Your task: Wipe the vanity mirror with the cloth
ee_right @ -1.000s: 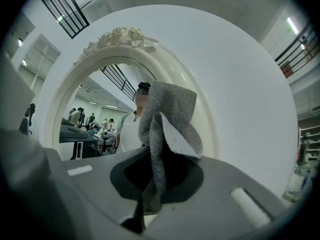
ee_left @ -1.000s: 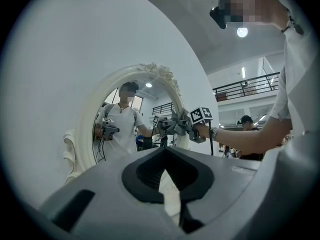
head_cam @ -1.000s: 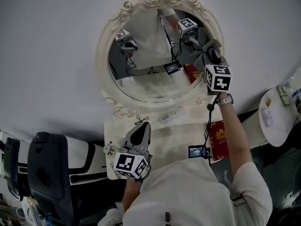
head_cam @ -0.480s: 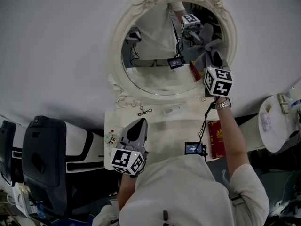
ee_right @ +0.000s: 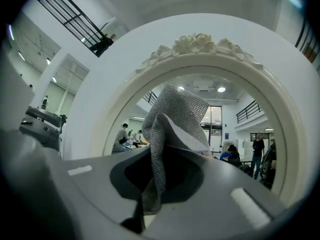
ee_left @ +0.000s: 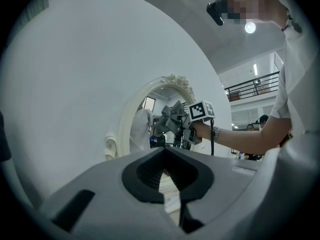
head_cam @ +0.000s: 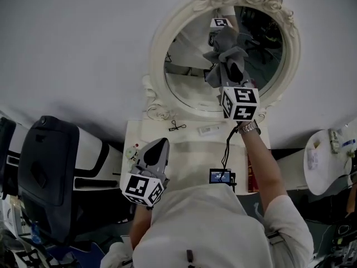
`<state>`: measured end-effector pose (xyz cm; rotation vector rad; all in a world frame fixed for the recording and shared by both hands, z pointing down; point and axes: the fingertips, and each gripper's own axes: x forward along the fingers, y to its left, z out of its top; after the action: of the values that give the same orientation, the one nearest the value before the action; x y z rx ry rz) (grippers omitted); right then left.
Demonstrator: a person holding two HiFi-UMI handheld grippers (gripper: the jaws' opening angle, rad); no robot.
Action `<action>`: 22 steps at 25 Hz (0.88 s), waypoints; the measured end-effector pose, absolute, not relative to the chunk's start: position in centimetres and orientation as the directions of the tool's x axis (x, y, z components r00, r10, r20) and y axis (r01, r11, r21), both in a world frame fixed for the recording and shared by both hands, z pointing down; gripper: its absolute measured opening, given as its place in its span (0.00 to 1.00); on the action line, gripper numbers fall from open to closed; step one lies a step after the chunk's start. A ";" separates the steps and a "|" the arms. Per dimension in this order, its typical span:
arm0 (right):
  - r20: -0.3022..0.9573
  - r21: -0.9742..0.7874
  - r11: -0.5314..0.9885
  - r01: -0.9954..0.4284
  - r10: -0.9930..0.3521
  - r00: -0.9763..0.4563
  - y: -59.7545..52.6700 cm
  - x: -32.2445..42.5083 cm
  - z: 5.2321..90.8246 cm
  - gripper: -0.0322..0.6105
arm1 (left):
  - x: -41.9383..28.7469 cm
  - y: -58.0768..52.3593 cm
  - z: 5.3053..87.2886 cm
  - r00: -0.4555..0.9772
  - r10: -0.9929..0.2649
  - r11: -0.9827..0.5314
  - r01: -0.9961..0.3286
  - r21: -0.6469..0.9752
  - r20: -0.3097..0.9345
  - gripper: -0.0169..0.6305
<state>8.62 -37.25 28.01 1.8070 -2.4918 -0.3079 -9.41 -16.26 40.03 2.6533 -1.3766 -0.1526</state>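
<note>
An oval vanity mirror (head_cam: 262, 49) in an ornate cream frame (head_cam: 159, 60) hangs on the white wall above a small cream vanity table (head_cam: 192, 149). My right gripper (head_cam: 234, 71) is raised in front of the glass, shut on a grey cloth (head_cam: 226, 46) that bunches up past its jaws toward the mirror. That cloth (ee_right: 172, 121) fills the middle of the right gripper view, with the mirror (ee_right: 235, 129) behind it. My left gripper (head_cam: 156, 155) hangs low over the table's left part, shut and empty; its jaws meet in the left gripper view (ee_left: 167, 176).
On the table lie a small white item (head_cam: 211, 130), a thin dark wire piece (head_cam: 177, 127) and a red booklet (head_cam: 249, 177). A dark office chair (head_cam: 42, 172) stands at the left. A round white side table (head_cam: 323, 161) is at the right.
My right gripper with the cloth has moved left across the mirror glass, from its right rim toward the middle. The head view has shifted; the left gripper stays low over the table.
</note>
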 end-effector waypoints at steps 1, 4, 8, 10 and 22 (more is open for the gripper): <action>-0.069 0.192 0.325 -0.926 -0.937 -0.343 -37.4 7.3 28.2 0.08 | -9.8 -16.2 40.0 0.569 -0.822 -0.563 -0.807 0.179 -0.021 0.04; -0.043 0.207 0.399 -0.893 -0.908 -0.416 -37.6 3.4 29.0 0.08 | -11.1 -15.8 40.1 0.553 -0.833 -0.548 -0.819 0.171 -0.017 0.04; -0.007 0.210 0.470 -0.857 -0.876 -0.482 -38.1 -0.8 30.1 0.08 | -13.2 -15.6 40.1 0.518 -0.855 -0.513 -0.841 0.170 -0.016 0.03; 0.011 0.212 0.496 -0.842 -0.863 -0.505 -38.5 -2.6 30.5 0.08 | -14.0 -15.5 40.1 0.502 -0.865 -0.496 -0.851 0.172 -0.015 0.04; 0.036 0.227 0.562 -0.796 -0.821 -0.570 -39.9 -9.0 31.4 0.08 | -17.6 -14.9 40.9 0.411 -0.911 -0.403 -0.896 0.184 0.008 0.04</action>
<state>-8.97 -39.90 31.36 1.3812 -2.6527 -0.2797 -17.57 -14.92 40.91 2.5017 -1.6166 -0.1407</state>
